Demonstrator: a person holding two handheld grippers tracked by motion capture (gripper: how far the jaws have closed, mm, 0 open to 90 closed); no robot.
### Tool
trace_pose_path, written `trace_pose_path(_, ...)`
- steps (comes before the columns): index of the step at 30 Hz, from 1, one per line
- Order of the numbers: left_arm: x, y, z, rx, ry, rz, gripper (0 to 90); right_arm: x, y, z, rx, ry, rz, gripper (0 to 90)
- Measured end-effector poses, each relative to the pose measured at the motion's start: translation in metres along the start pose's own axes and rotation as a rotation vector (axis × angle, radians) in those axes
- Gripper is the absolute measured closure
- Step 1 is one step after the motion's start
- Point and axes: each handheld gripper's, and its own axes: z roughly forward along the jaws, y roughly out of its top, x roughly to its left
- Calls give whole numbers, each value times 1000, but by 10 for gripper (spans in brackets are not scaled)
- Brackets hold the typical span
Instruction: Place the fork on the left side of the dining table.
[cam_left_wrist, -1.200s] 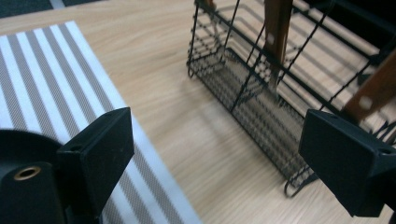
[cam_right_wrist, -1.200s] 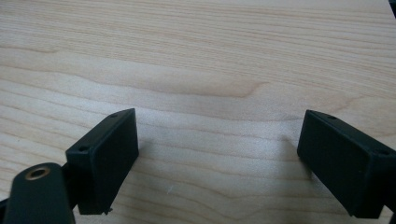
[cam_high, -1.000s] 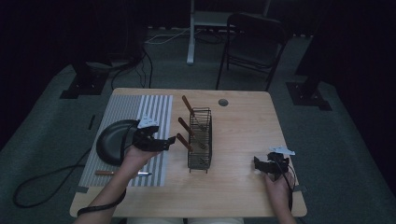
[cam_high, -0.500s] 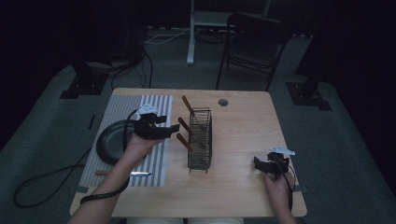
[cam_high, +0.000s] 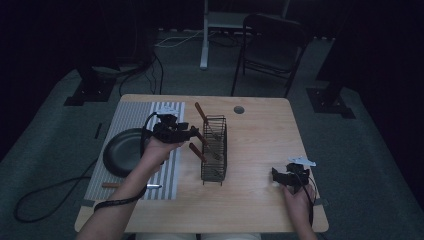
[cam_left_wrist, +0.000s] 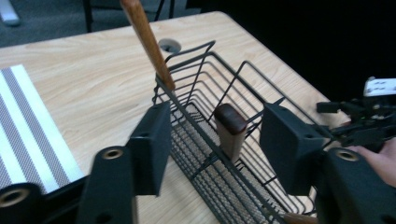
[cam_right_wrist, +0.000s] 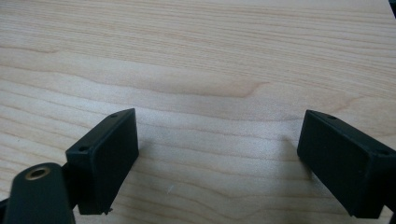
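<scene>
A black wire basket (cam_high: 214, 149) stands near the middle of the wooden table (cam_high: 260, 135), holding several wooden-handled utensils, one long handle (cam_left_wrist: 147, 42) leaning out over its far rim and a shorter dark-tipped handle (cam_left_wrist: 230, 130) poking up from inside. The left gripper (cam_high: 192, 134) hovers at the basket's left side with its jaws spread wide apart, the short handle showing between them untouched in the left gripper view. To the left lie a striped mat (cam_high: 165, 165), a dark round plate (cam_high: 120, 152) and a knife (cam_high: 131, 185), while the right gripper (cam_high: 278, 176) rests low near the table's near right corner, jaws apart over bare wood.
</scene>
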Motion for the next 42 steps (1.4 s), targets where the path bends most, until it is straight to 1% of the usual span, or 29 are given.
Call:
trace_pose_path(1, 1, 0, 2, 13, 4, -11, 497, 0, 0, 0, 0, 0, 0, 121)
trace_pose_path(3, 3, 0, 4, 11, -20, -35, 518, 0, 0, 0, -1, 0, 1, 121)
trace_pose_path(7, 1, 0, 8, 19, -29, -26, 552, 0, 0, 0, -1, 0, 1, 121)
trace_pose_path(8, 0, 0, 9, 21, -36, -25, 586, 0, 0, 0, -1, 1, -1, 123)
trace_pose_path(9, -1, 0, 9, 27, -30, -19, 598, 0, 0, 0, -1, 2, -1, 123)
trace_pose_path(11, -2, 0, 11, 35, -38, -16, 642, 0, 0, 0, -1, 2, -1, 123)
trace_pose_path(12, -3, 0, 12, 39, -37, -12, 645, 0, 0, 0, -1, 2, -1, 123)
trace_pose_path(14, -3, -1, 13, 47, -54, -24, 691, 0, 0, 0, -1, 2, -1, 123)
trace_pose_path(15, -3, -2, 14, 46, -57, -27, 695, 0, 0, 0, -1, 2, -1, 123)
trace_pose_path(16, -2, -2, 14, 51, -70, -28, 714, 0, 0, 0, -1, 2, -2, 123)
trace_pose_path(17, -2, -2, 15, 46, -69, -30, 726, 0, 0, 0, -1, 2, -2, 123)
trace_pose_path(19, -2, -3, 15, 42, -81, -39, 736, 0, 0, 0, 0, 2, -2, 123)
trace_pose_path(21, -1, -3, 14, 22, -99, -72, 754, 0, 0, 0, -1, 2, -2, 123)
trace_pose_path(22, -1, -4, 14, 20, -94, -72, 768, 0, 0, 0, -1, 2, -2, 123)
trace_pose_path(25, -1, -5, 14, 12, -91, -76, 769, -1, 0, 0, -1, 3, -4, 123)
trace_pose_path(29, -3, -5, 13, 8, -87, -73, 779, -1, 0, 0, -1, 3, -4, 123)
trace_pose_path(30, -3, -5, 11, -7, -94, -85, 792, -1, 0, 0, -1, 3, -4, 123)
trace_pose_path(31, -3, -4, 10, -9, -93, -79, 804, -1, 0, 0, -1, 3, -3, 123)
trace_pose_path(34, -7, -2, 8, -10, -85, -54, 804, -1, 0, 0, -1, 4, -4, 123)
trace_pose_path(37, -9, -1, 4, -25, -87, -48, 805, -1, 0, 0, -1, 3, -4, 123)
trace_pose_path(39, -11, 1, 1, -40, -86, -56, 805, -1, 0, 0, -1, 4, -3, 123)
trace_pose_path(40, -12, 2, -1, -43, -86, -46, 805, -1, 0, 0, -2, 3, -5, 123)
trace_pose_path(42, -13, 4, -4, -55, -94, -55, 805, -1, 0, 0, -1, 3, -4, 123)
